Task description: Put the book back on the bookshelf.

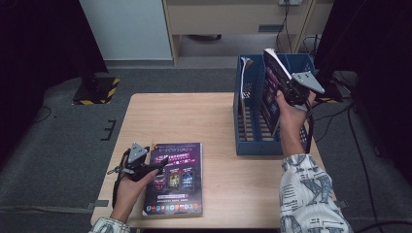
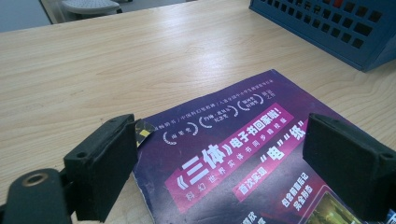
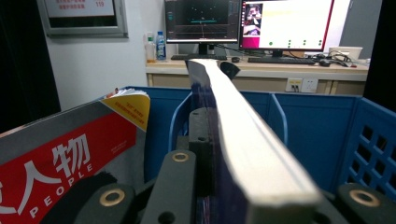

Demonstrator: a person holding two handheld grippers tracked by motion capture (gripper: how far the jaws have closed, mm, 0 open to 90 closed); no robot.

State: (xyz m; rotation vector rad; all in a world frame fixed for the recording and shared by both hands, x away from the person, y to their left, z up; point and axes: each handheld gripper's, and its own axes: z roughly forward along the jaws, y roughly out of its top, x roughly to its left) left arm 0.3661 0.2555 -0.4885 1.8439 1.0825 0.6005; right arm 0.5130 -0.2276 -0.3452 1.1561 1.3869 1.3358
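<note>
Right gripper (image 1: pixel 291 87) pinching a purple book (image 1: pixel 272 87) upright over the blue rack (image 1: pixel 252 141), left gripper (image 1: pixel 145 167) spread above the flat one (image 1: pixel 177 177) — could snag the divider, tilted like that.

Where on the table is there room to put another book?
Bare wood lies between the purple book and the blue rack, and behind the book toward the table far edge. The rack is crowded: one magazine, another arriving in the right gripper.

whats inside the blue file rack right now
A red-and-grey magazine leans in the blue file rack; the right gripper holds a purple book edge-down into it. The rack's floor behind the book is hidden.
</note>
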